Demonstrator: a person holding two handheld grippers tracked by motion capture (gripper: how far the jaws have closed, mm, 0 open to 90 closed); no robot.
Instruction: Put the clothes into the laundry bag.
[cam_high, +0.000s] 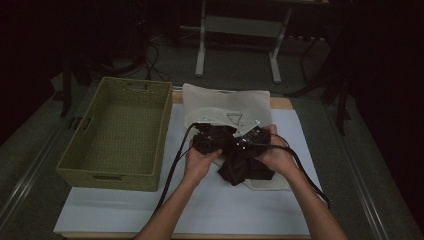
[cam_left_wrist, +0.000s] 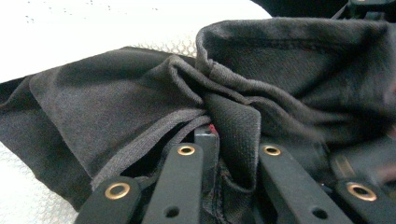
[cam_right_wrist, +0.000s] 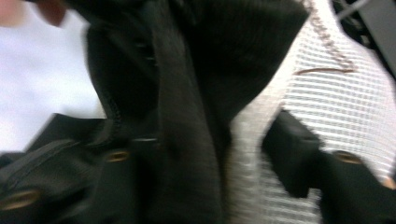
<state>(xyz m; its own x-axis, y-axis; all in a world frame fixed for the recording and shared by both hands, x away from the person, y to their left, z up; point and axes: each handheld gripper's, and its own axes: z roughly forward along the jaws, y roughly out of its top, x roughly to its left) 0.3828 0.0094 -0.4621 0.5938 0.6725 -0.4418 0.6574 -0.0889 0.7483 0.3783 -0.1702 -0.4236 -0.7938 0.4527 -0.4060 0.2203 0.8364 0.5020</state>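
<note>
A black garment lies bunched on a white mesh bag in the middle of the table. Both hands hold their grippers side by side over it. My left gripper is shut on a fold of the black garment, whose cloth drapes over the pinched jaws of the left gripper. My right gripper stands open, with the black garment hanging between its jaws. The cloth covers one side of the right gripper. Its other fingertip rests bare against the mesh bag.
A woven green basket stands to the left, beside the white sheet that covers the table. Black cables trail from the grippers toward the front edge. Beyond the table's far edge stands a white frame on the floor.
</note>
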